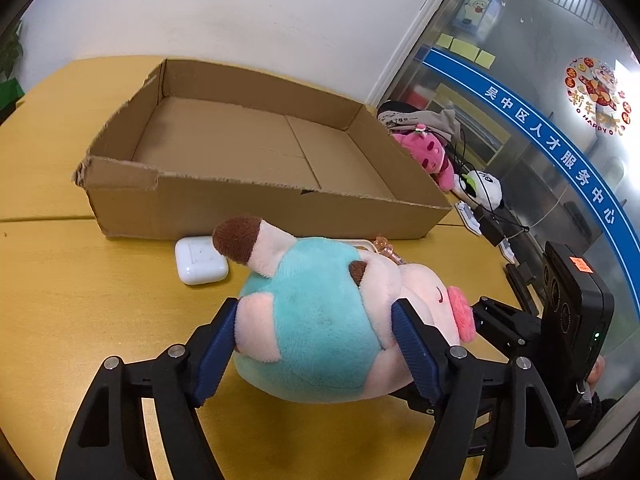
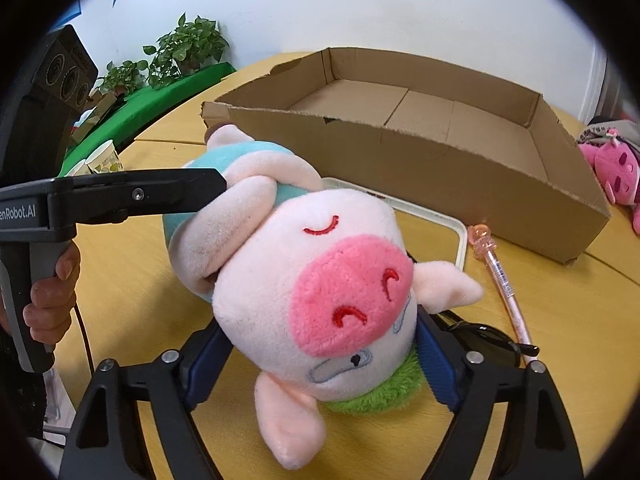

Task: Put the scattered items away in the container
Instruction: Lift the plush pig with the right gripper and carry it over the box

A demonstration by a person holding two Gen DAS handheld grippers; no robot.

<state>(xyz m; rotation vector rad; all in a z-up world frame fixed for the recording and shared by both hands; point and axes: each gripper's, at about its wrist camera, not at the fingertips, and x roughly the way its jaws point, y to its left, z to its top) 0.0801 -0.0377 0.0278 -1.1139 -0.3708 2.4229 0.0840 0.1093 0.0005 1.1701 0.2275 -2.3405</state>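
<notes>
Left gripper (image 1: 316, 344): I read the blue pads (image 1: 216, 348) as pressed into the teal body of the plush pig (image 1: 320, 320), one on each flank; clamped on it.
Right gripper (image 2: 320, 364): my second set of fingers is closed on the pig's head, the blue pads (image 2: 434, 364) sunk into the fur at both sides.
Pig, place: lying on the yellow table (image 1: 80, 300), just in front of the cardboard box (image 1: 256, 200), outside it.
Pig, axis: long axis runs roughly along the box's near wall; in the left wrist view the snout points right and a brown-tipped leg sticks up toward the box. In the right wrist view the face is toward my camera, upside down.
Box edges: near wall low with a torn, ragged top edge; floor inside bare.
Room, left: a white earbud case (image 1: 201, 260) sits between pig and box wall, near both.
Room, right: a pink pen (image 2: 500, 276) lies on open table beside the pig; a white tray (image 2: 440, 220) is partly under it; dark sunglasses (image 2: 488, 340) lie by my right finger.
Table edge: a pink plush (image 2: 616, 176) rests past the box's right end.
Hand (image 2: 50, 300): gripping the left handle.
</notes>
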